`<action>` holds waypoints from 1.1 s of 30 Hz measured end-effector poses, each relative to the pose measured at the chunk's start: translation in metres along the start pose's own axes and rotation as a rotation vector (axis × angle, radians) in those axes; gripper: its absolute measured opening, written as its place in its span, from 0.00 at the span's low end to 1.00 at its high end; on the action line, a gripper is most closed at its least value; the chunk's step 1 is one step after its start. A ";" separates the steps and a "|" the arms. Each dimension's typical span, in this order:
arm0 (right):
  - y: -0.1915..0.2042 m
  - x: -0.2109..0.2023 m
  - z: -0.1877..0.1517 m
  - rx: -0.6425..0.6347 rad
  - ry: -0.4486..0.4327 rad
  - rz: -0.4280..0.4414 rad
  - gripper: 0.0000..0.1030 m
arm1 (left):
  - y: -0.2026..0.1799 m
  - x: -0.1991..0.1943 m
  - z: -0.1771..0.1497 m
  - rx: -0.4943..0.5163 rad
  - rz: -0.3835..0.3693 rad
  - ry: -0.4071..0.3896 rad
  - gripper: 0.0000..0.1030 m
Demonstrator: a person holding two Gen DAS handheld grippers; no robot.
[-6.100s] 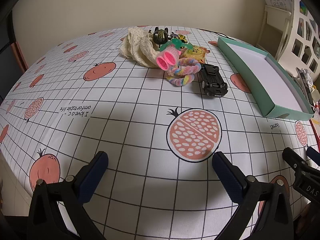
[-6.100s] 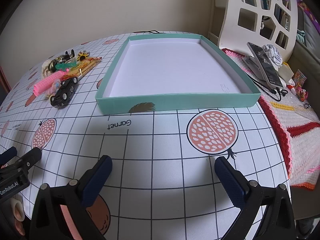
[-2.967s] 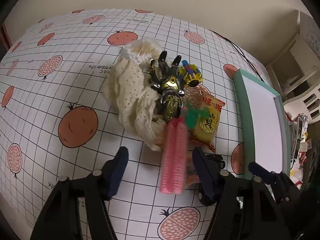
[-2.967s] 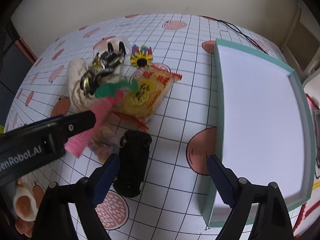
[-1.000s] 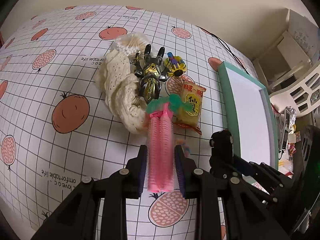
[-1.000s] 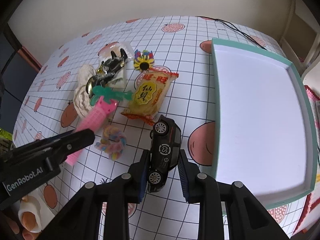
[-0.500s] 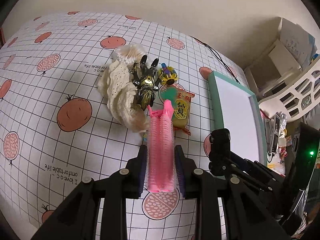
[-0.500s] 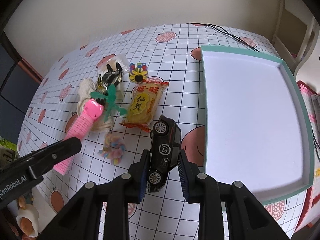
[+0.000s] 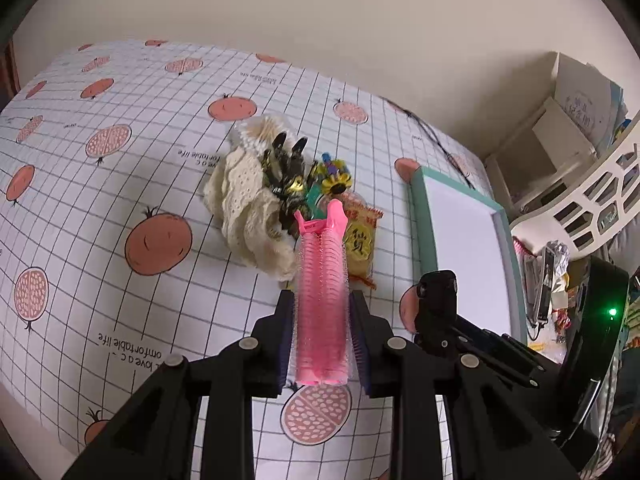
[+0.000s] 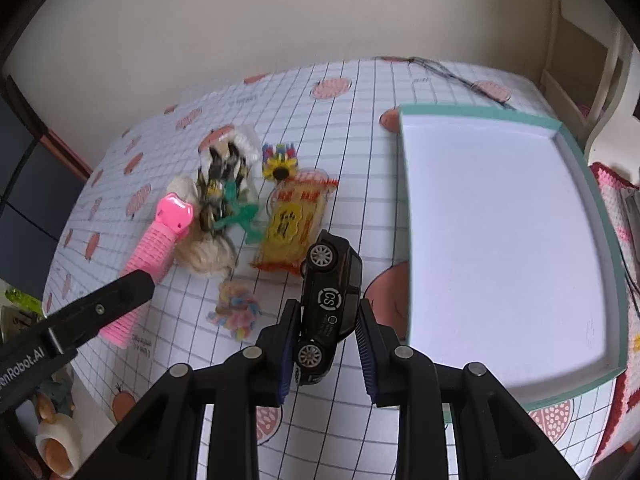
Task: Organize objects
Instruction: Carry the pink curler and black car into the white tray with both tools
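Observation:
My left gripper (image 9: 321, 340) is shut on a pink hair roller clip (image 9: 322, 300) and holds it high above the table; the clip also shows in the right wrist view (image 10: 158, 248). My right gripper (image 10: 326, 344) is shut on a black toy car (image 10: 330, 304), lifted above the table left of the teal tray (image 10: 404, 216). The car also shows in the left wrist view (image 9: 436, 300). The tray's white inside holds nothing. A pile stays on the table: cream lace cloth (image 9: 248, 204), black-gold beetle toy (image 9: 286, 172), sunflower clip (image 10: 280, 164), yellow snack packet (image 10: 292, 228), green piece (image 10: 238, 216).
A pastel twisted hair tie (image 10: 236, 316) lies on the pomegranate-print tablecloth (image 9: 100, 200) below the pile. A black cable (image 10: 452, 74) runs across the far edge. A white shelf and clutter (image 9: 560, 240) stand to the right of the table.
Both grippers have risen and pulled back with their objects, so the table looks smaller. The pink clip now hangs clear of the pile, and the green piece stayed behind on it.

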State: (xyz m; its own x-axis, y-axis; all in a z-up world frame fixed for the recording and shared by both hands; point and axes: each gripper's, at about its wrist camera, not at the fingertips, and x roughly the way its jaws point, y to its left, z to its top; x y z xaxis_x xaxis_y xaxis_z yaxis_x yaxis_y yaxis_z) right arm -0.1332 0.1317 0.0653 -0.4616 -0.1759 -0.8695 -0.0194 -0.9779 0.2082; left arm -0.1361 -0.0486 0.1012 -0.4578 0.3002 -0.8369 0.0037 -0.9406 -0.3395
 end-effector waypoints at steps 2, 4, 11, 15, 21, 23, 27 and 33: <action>-0.001 -0.010 0.003 -0.013 -0.061 -0.012 0.29 | -0.004 -0.002 0.001 0.003 -0.005 -0.025 0.27; -0.003 -0.019 0.006 -0.013 -0.114 -0.012 0.29 | -0.009 -0.005 0.003 0.004 -0.013 -0.060 0.27; -0.016 -0.047 0.016 -0.048 -0.258 -0.062 0.29 | -0.042 -0.015 0.011 0.065 -0.040 -0.174 0.27; -0.030 -0.055 0.027 -0.029 -0.280 -0.080 0.29 | -0.064 -0.016 0.019 0.106 -0.046 -0.234 0.27; -0.037 -0.058 0.048 -0.078 -0.315 -0.146 0.29 | -0.098 0.003 0.033 0.168 -0.055 -0.221 0.27; -0.041 -0.055 0.052 -0.061 -0.309 -0.147 0.29 | -0.107 0.008 0.038 0.180 -0.067 -0.214 0.27; -0.053 -0.049 0.062 -0.053 -0.313 -0.174 0.29 | -0.121 0.022 0.044 0.194 -0.065 -0.207 0.27; -0.088 -0.041 0.079 0.044 -0.321 -0.159 0.29 | -0.137 0.038 0.058 0.193 -0.098 -0.202 0.27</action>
State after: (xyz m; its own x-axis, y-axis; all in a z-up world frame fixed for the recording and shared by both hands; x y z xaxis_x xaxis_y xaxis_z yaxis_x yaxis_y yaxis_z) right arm -0.1827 0.2340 0.1176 -0.7043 0.0296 -0.7092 -0.1487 -0.9831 0.1066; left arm -0.2054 0.0831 0.1405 -0.6157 0.3714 -0.6950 -0.2096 -0.9274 -0.3099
